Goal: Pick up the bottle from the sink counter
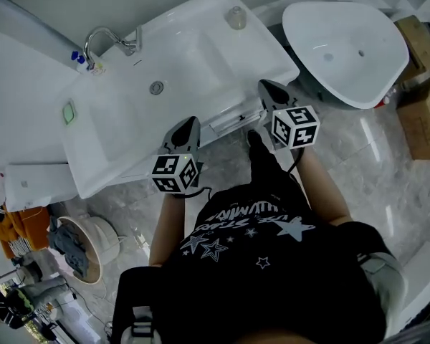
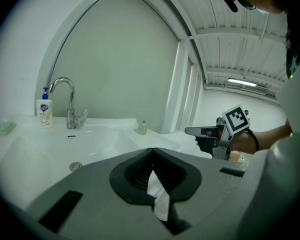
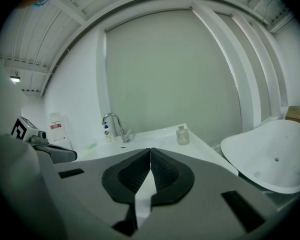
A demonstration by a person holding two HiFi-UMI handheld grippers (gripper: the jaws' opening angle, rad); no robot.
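White ceramic makes up the whole counter (image 1: 269, 57), a long sink top with a shallow basin and a round drain (image 1: 156, 87) in the middle. Two bottles stand on it, and which one the task means cannot be told.

The small bottle (image 1: 236, 16) is squat and pale, nearly see-through, with a narrower cap on top. It stands upright at the counter's far right corner, well apart from everything else. The right gripper view shows it to the right of the tap, with a light, faintly beige body.

The pump bottle (image 1: 79, 59) is taller, white with a blue pump head. In the left gripper view its label is blue at the top with a yellowish band lower down. It stands upright just beside the base of the chrome faucet (image 1: 104, 38), on the faucet's left, at the back edge of the counter. A green soap dish (image 1: 69, 112) lies further left.

The left claw (image 1: 190, 120) hangs over the counter's front edge with its two jaws pressed together and nothing between them. The right claw (image 1: 264, 84) is at the counter's right front corner, jaws likewise closed and empty. Neither touches a bottle. Both are well apart from the two bottles.

A white tub (image 1: 344, 49) sits to the right of the counter, with cardboard boxes (image 1: 423, 113) beyond it on the marbled floor.
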